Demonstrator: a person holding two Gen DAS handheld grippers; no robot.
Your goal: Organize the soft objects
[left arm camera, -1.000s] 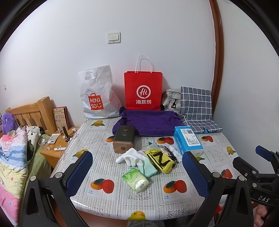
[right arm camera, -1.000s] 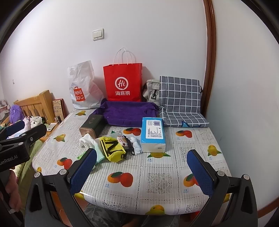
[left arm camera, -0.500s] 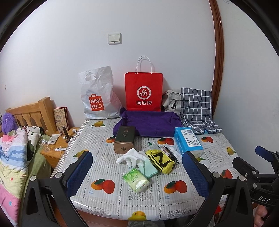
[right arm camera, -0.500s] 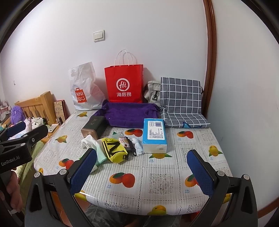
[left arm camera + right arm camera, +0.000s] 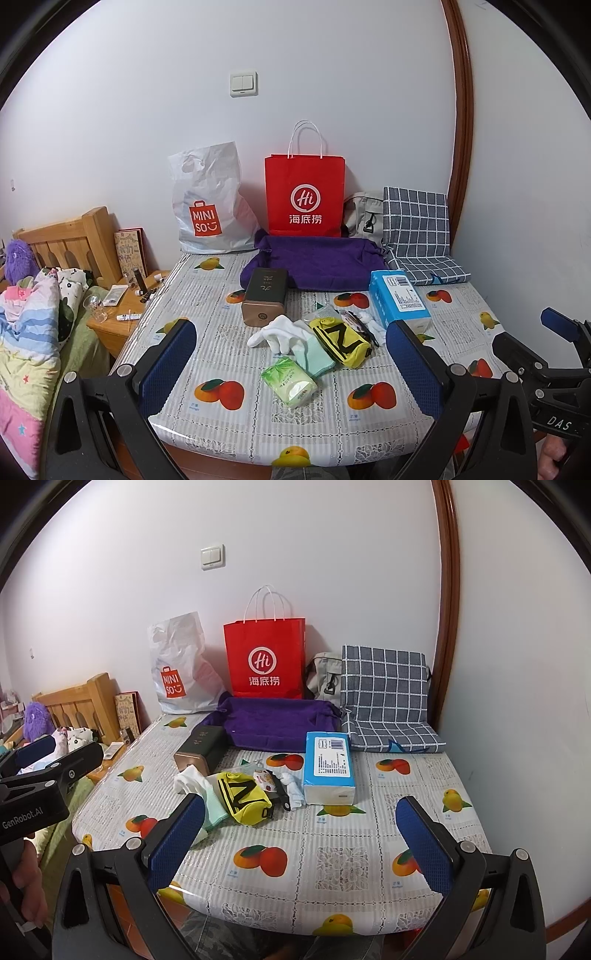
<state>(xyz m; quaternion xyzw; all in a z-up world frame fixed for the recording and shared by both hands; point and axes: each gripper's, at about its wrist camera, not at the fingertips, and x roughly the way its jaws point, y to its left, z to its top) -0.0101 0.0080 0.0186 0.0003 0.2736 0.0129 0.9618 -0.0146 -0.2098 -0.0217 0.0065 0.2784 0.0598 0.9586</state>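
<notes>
A pile of soft things lies mid-table: a white glove, a mint cloth, a yellow pouch marked with a black Z, a green tissue pack and small white socks. The yellow pouch also shows in the right wrist view. A purple fabric bin sits behind them. My left gripper is open and empty at the table's front edge, just before the tissue pack. My right gripper is open and empty over the front of the table, right of the pile.
A blue tissue box and a dark brown box flank the pile. A red paper bag, a white Miniso bag, a grey bag and a checked cushion line the wall. A bedside stand and bed are left.
Both grippers have drifted slightly, so the table scene sits a little lower in both views. Nothing on the table has moved and both grippers stay open.
</notes>
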